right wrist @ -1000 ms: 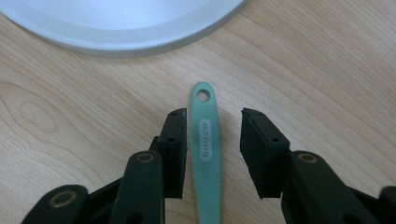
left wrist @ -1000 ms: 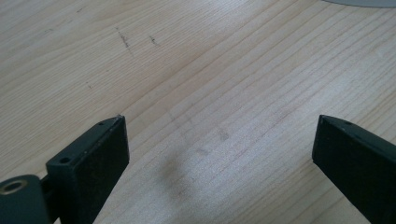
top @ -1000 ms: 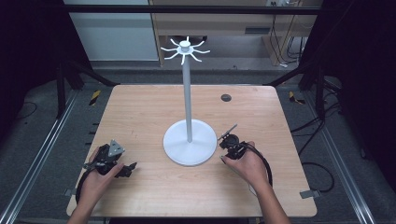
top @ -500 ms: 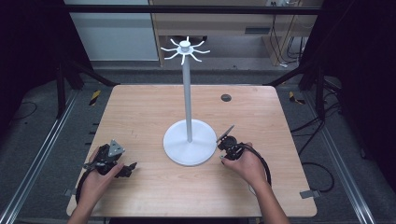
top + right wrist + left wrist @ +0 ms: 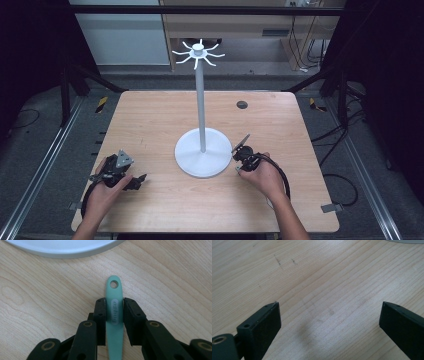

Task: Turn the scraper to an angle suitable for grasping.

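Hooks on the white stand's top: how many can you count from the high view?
8, as far as I can tell. The hooks radiate all around the hub atop the white stand, beyond the table's middle. They are thin and small, so one could be hidden behind the hub.

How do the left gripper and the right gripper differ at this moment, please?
The left gripper has wide-open jaws with bare table between them; the right gripper, whose jaws have just been closing, presses on a green handle. The left lies far from the white stand, the right beside it. Both sit low.
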`<state>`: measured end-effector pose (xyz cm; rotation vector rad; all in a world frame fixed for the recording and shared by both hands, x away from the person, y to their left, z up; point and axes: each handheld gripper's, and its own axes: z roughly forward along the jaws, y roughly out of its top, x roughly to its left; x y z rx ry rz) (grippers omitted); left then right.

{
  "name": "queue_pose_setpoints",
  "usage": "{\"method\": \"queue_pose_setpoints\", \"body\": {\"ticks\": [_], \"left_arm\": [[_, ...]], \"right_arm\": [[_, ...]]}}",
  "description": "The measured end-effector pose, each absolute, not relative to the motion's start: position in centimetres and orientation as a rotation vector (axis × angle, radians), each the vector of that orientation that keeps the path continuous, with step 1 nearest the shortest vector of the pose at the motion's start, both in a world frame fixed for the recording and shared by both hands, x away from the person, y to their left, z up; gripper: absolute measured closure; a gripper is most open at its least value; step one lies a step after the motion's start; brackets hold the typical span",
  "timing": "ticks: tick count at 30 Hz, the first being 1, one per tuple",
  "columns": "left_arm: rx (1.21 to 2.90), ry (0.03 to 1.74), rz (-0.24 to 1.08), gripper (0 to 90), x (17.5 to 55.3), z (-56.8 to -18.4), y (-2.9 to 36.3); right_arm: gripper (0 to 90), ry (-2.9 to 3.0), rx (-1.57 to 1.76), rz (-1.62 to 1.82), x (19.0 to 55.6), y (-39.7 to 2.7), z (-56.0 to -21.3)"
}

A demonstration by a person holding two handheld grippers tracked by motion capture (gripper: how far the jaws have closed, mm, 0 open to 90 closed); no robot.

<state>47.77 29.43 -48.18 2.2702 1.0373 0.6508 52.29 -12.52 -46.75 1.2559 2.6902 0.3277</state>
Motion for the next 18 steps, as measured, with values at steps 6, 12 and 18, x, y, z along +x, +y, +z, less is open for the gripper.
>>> {"method": "queue_pose_setpoints", "body": {"ticks": [6, 12, 18], "left_arm": [[2.271, 1.037, 0.650, 3.5, 47.8, -48.2, 29.4], [2.273, 1.038, 0.649, 3.6, 47.8, -48.2, 29.4], [2.273, 1.038, 0.651, 3.5, 47.8, -48.2, 29.4]], "right_arm": [[74.1, 2.688, 1.228, 0.297, 52.2, -12.3, -46.7], [74.3, 2.624, 1.289, 0.462, 51.7, -13.4, -45.0], [74.4, 2.552, 1.302, 0.588, 51.0, -14.9, -42.4]]}}
